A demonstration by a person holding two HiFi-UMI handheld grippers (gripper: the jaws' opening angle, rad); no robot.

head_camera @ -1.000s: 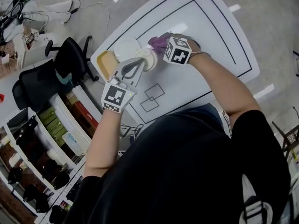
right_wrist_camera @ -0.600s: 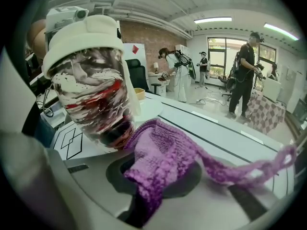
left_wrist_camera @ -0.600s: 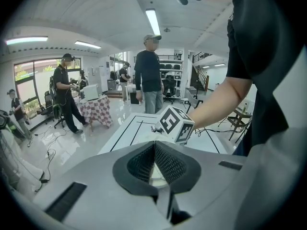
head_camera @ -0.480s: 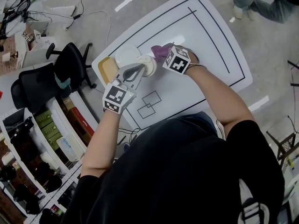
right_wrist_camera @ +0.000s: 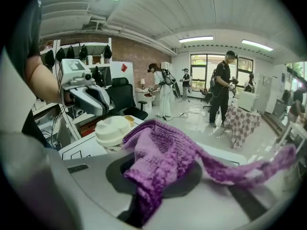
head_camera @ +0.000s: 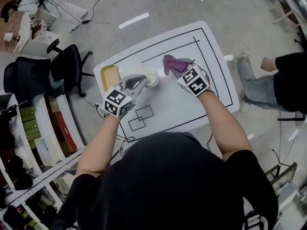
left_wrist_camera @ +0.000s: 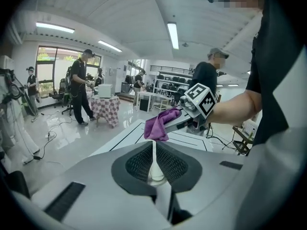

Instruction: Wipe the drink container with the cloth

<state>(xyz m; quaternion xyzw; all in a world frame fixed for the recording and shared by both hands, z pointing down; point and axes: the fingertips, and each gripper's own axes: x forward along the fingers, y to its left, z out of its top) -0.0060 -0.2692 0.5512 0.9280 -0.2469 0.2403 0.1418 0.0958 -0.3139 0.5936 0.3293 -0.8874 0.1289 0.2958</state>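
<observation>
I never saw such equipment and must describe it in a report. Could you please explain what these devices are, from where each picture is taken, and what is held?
There is no robot: a person at a white table holds a hand tool with tongs in each hand; the patterned cubes are parts of these tools. One picture comes from a camera on the person's head, looking down. The other two come from cameras riding on each tool, looking along its tongs. The left tongs are closed on a thin white tab that seems to belong to the drink container with the white lid. The right tongs are closed on a purple cloth, near the container. A yellowish dish and a white dish lie beside it.
</observation>
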